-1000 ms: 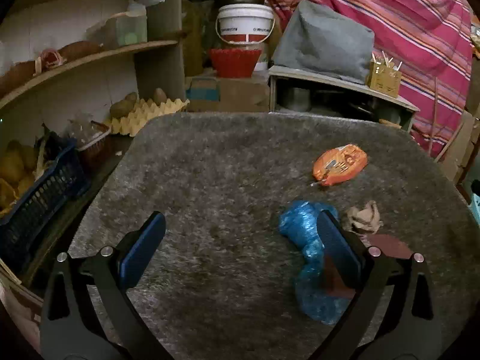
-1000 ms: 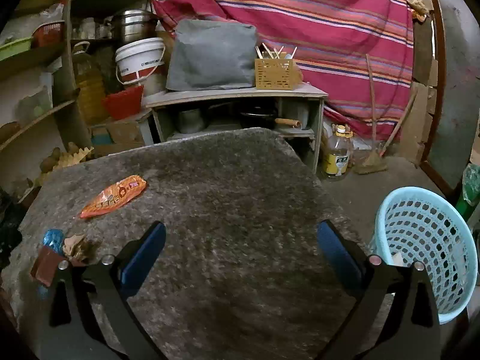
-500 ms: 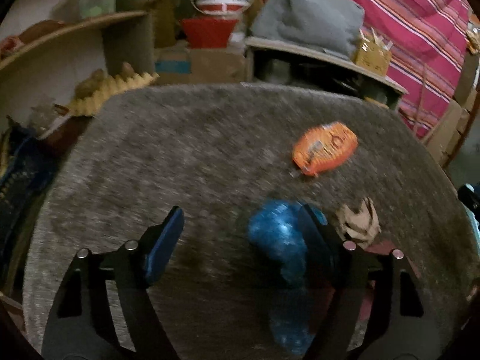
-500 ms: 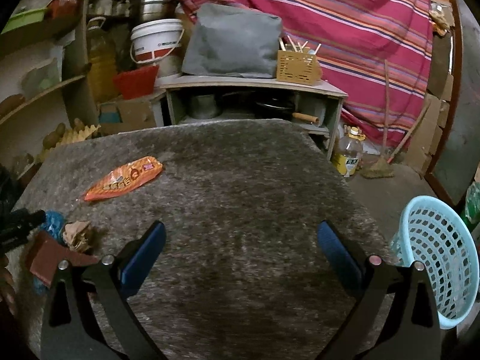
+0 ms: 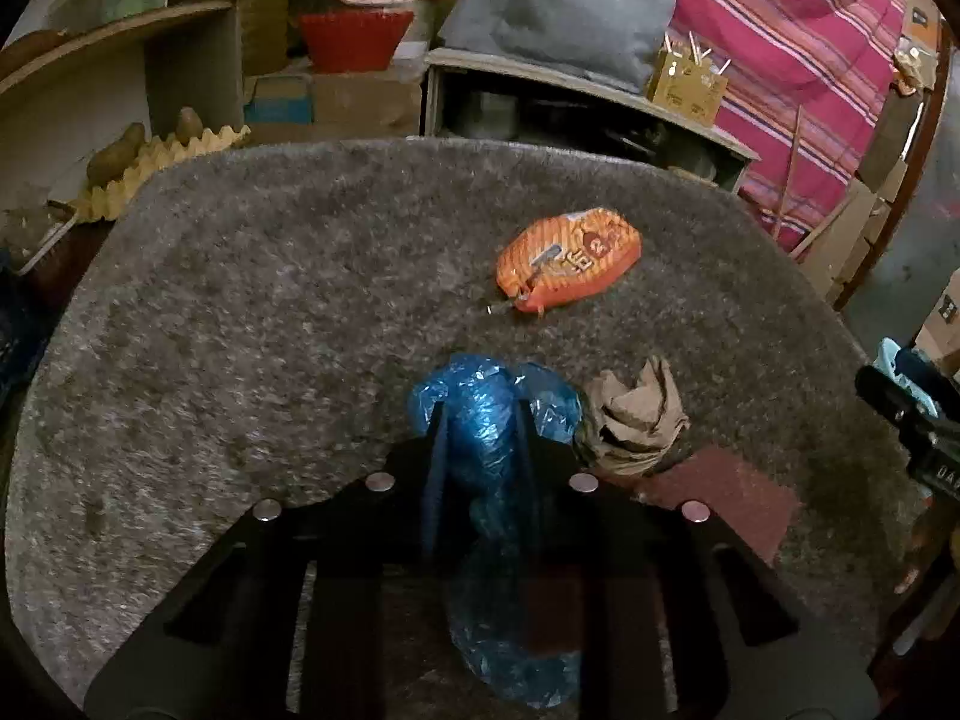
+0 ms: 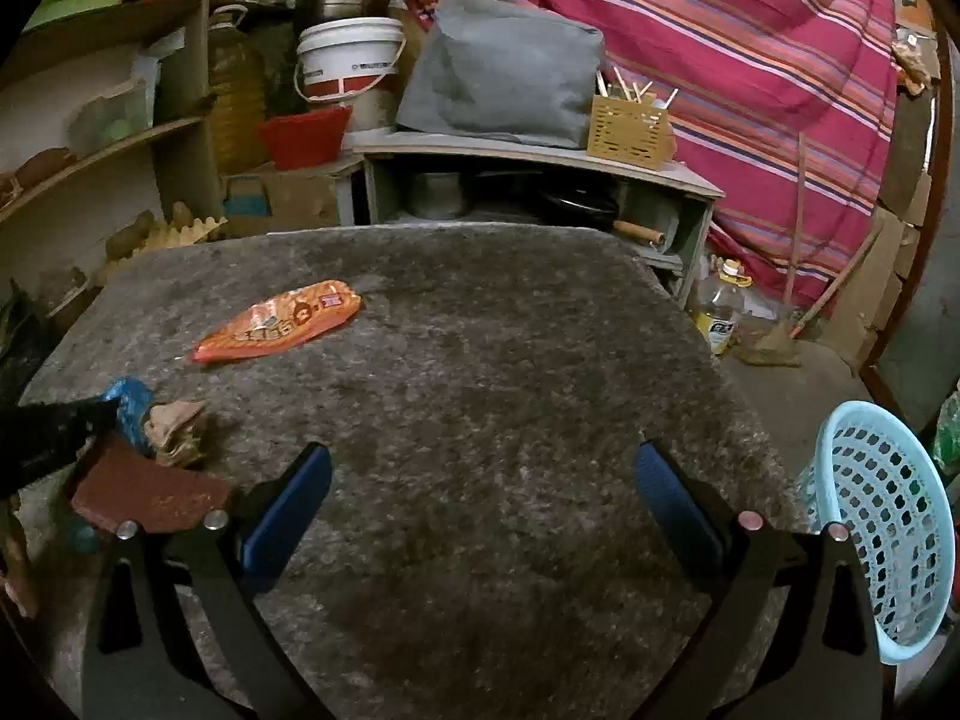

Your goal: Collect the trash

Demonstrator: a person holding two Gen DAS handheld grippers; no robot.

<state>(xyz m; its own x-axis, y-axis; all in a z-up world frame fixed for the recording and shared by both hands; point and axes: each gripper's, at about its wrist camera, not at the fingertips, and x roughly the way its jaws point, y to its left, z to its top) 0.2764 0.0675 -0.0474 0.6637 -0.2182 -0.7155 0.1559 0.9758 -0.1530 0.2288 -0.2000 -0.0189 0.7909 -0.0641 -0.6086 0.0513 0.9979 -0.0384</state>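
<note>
My left gripper (image 5: 480,438) is shut on a crumpled blue plastic bag (image 5: 489,414) on the grey carpeted table (image 5: 270,300). Right of it lie a crumpled brown paper wad (image 5: 633,417) and a dark red flat piece (image 5: 720,495). An orange snack wrapper (image 5: 567,264) lies farther back. My right gripper (image 6: 480,492) is open and empty above the table's middle. In the right wrist view the wrapper (image 6: 279,321), the blue bag (image 6: 129,405), the paper wad (image 6: 174,429) and the red piece (image 6: 144,489) lie at the left, with the left gripper's dark body beside them.
A light blue perforated basket (image 6: 882,522) stands on the floor right of the table. Behind the table are a low shelf unit (image 6: 540,180) with a grey bag, a white bucket (image 6: 348,60), a red bowl and side shelves. A bottle (image 6: 720,306) stands on the floor.
My left gripper moved right over the blue bag and shut on it. My right gripper stayed open and its view shifted slightly leftward.
</note>
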